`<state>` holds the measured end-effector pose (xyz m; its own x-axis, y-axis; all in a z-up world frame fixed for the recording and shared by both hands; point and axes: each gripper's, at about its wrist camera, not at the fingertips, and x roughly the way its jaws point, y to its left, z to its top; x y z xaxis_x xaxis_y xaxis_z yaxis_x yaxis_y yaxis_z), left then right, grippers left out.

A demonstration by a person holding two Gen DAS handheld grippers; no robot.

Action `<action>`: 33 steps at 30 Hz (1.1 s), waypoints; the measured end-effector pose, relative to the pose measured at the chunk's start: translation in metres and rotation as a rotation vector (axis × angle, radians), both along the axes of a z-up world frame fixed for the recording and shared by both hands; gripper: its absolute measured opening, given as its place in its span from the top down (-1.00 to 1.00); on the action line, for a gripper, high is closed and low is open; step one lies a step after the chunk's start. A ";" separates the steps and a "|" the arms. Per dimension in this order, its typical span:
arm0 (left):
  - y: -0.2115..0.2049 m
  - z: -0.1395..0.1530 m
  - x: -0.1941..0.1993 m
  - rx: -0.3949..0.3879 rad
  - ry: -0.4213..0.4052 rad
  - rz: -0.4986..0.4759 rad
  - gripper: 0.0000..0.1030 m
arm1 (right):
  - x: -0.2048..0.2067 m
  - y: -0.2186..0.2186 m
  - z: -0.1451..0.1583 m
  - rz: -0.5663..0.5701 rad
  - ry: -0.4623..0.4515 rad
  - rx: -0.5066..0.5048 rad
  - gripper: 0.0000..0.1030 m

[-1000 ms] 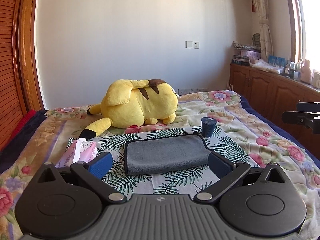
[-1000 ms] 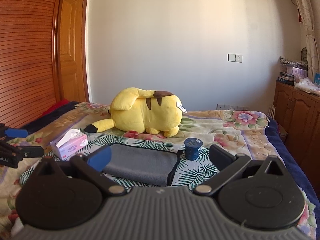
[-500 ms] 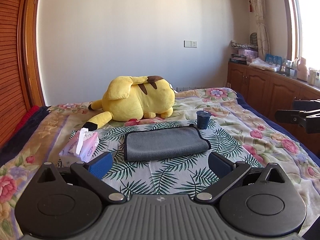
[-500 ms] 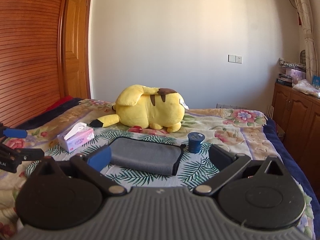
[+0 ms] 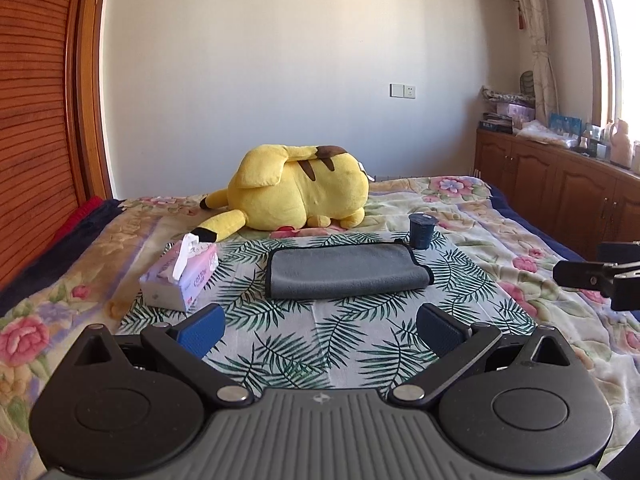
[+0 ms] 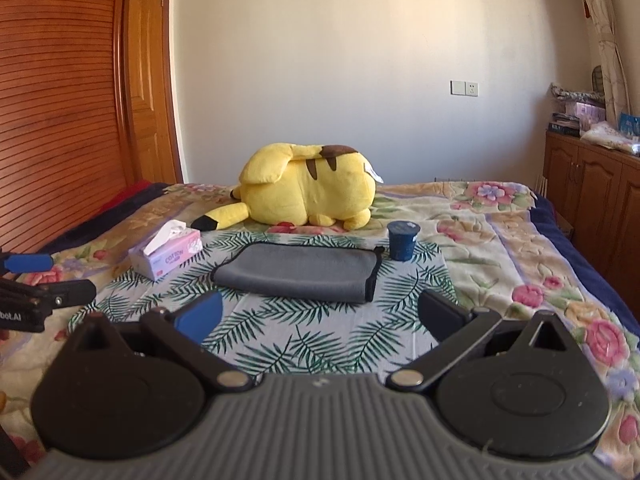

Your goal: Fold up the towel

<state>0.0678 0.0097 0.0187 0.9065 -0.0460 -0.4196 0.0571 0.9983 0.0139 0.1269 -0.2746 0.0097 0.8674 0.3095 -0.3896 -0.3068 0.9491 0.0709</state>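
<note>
Your left gripper point(image 5: 320, 328) and right gripper point(image 6: 320, 316) both sit wide apart, gripping nothing; folded grey towel point(image 5: 346, 270) lies at 12 o'clock on the palm-leaf cloth point(image 5: 304, 344), clear of both.

Your towel point(image 5: 344, 270) is grey with a dark bound edge. It lies flat on the leaf-print cloth point(image 5: 320, 344) on the bed, already folded into a long rectangle, its rounded fold edge facing you. Nothing touches it.

towel point(image 5: 344, 270) mid-bed | tissue box point(image 5: 180, 276) left | cup point(image 5: 421, 231) right-behind | plush point(image 5: 304, 192) behind
</note>
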 end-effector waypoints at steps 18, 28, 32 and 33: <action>0.000 -0.028 -0.022 0.007 0.022 0.040 -0.69 | -0.028 0.005 -0.025 -0.011 0.032 -0.011 -1.00; -0.008 -0.039 -0.022 0.002 0.014 0.035 -0.69 | -0.031 0.011 -0.037 -0.006 0.021 -0.029 -1.00; -0.009 -0.042 -0.021 0.008 0.008 0.031 -0.69 | -0.032 0.010 -0.041 -0.017 0.014 -0.028 -1.00; -0.009 -0.043 -0.022 0.010 0.005 0.030 -0.69 | -0.032 0.010 -0.041 -0.017 0.011 -0.027 -1.00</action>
